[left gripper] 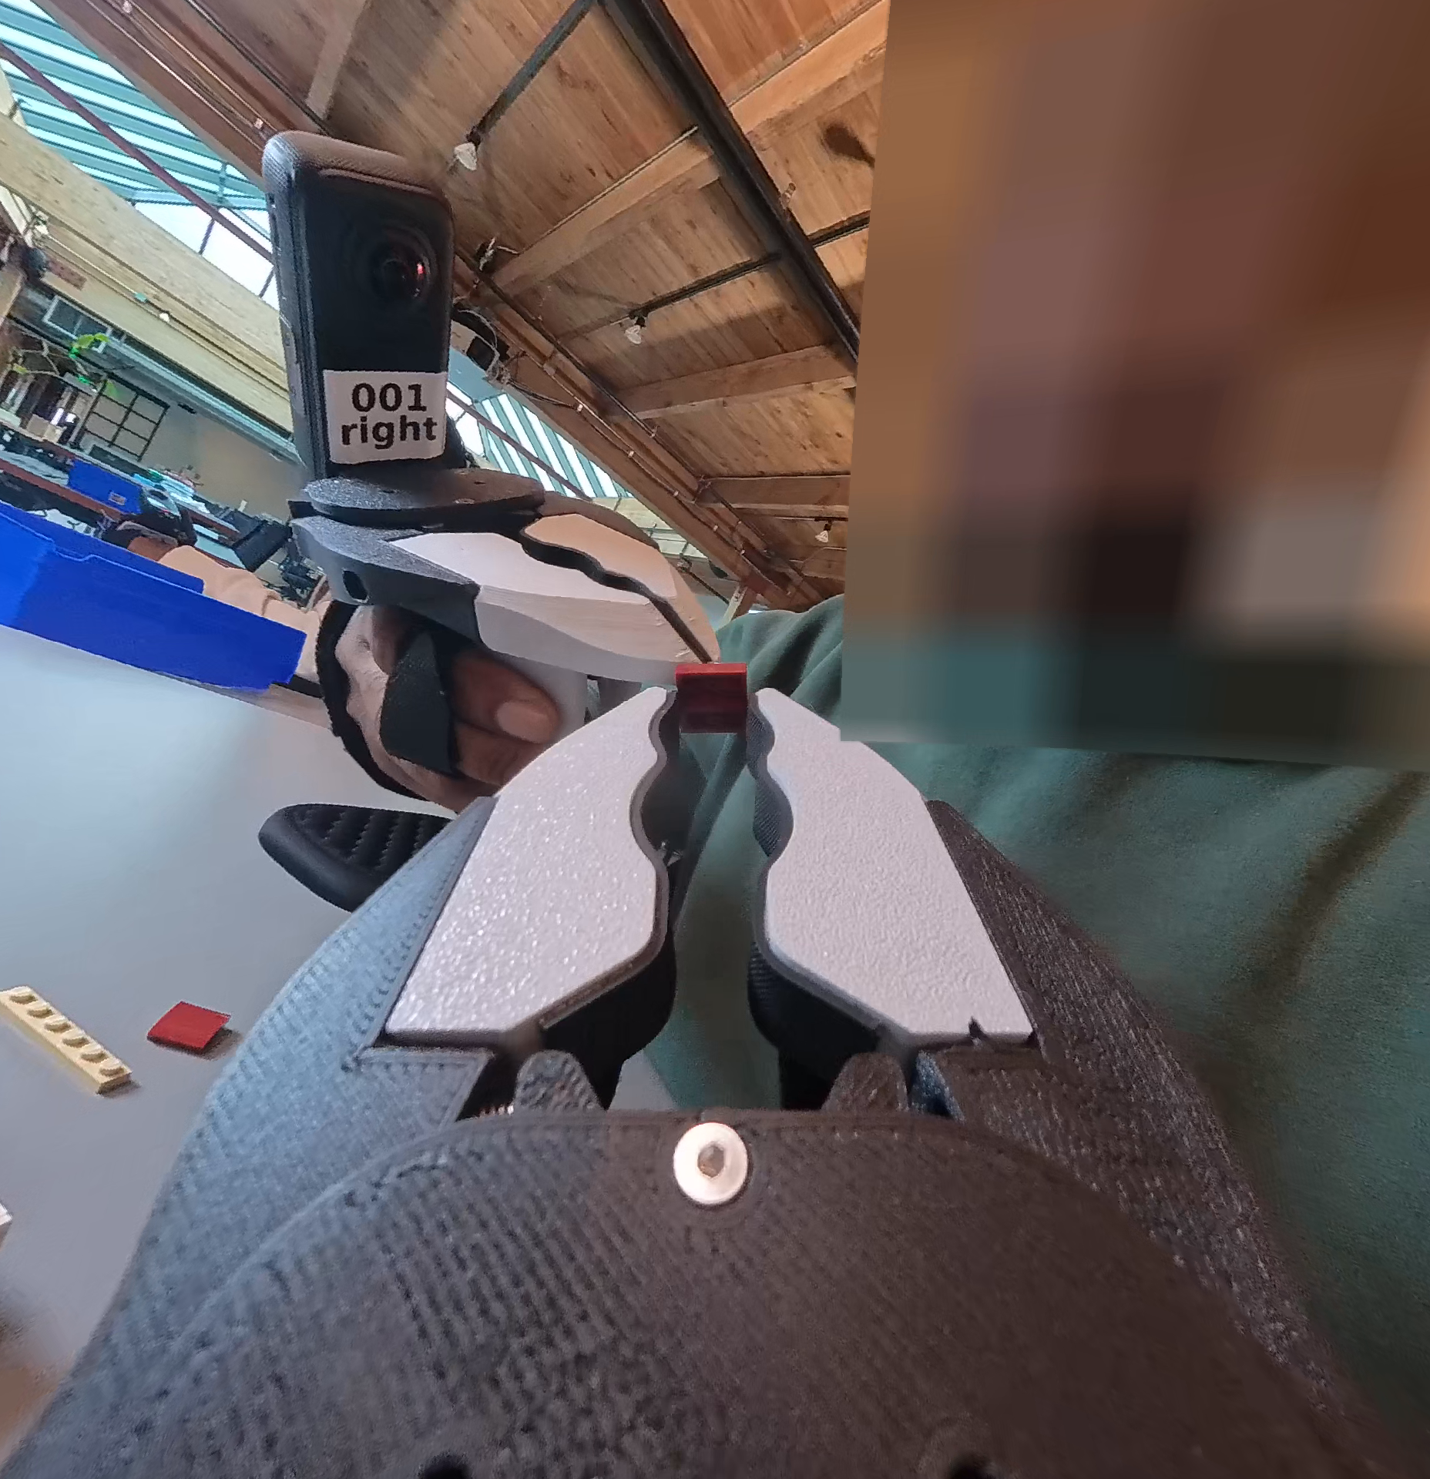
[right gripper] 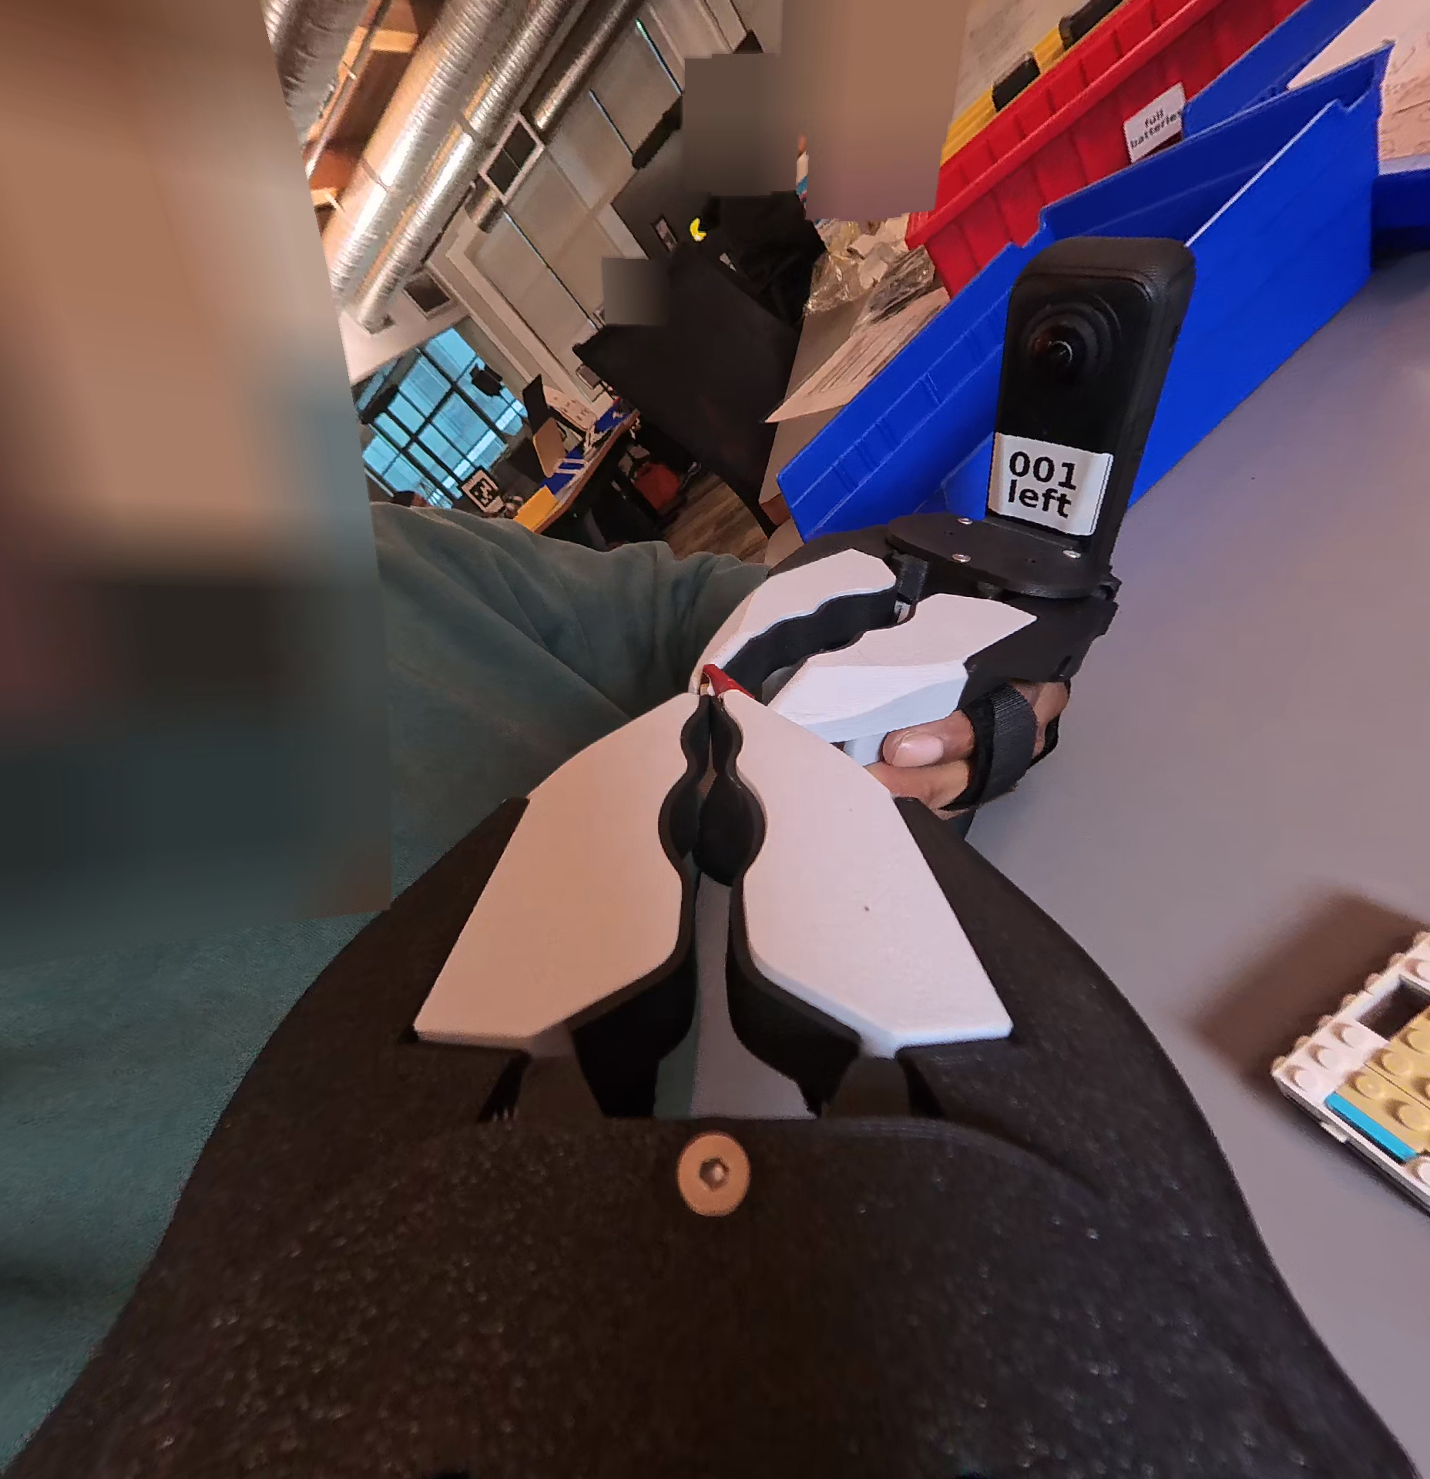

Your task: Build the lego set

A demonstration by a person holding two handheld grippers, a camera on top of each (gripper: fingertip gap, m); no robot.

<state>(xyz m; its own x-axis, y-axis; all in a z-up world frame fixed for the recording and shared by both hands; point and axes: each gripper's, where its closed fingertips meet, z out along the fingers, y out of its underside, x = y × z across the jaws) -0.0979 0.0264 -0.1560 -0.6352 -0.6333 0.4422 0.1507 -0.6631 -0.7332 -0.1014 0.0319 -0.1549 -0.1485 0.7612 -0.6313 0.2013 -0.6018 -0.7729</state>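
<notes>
Left gripper [left gripper: 710,708] rough ridged plastic (matt); table [left gripper: 135,800] smooth grey; ceiling [left gripper: 696,240] wood planks

White and tan lego build [right gripper: 1384,1064] cut off by right edge.

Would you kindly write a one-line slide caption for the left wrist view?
Left claw pinches a small red piece beside the right claw, above the grey table.

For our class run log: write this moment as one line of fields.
left tool: shut on small red Lego piece | right tool: shut, tips at the piece | both raised off grey table | white-and-tan Lego build: untouched
</notes>
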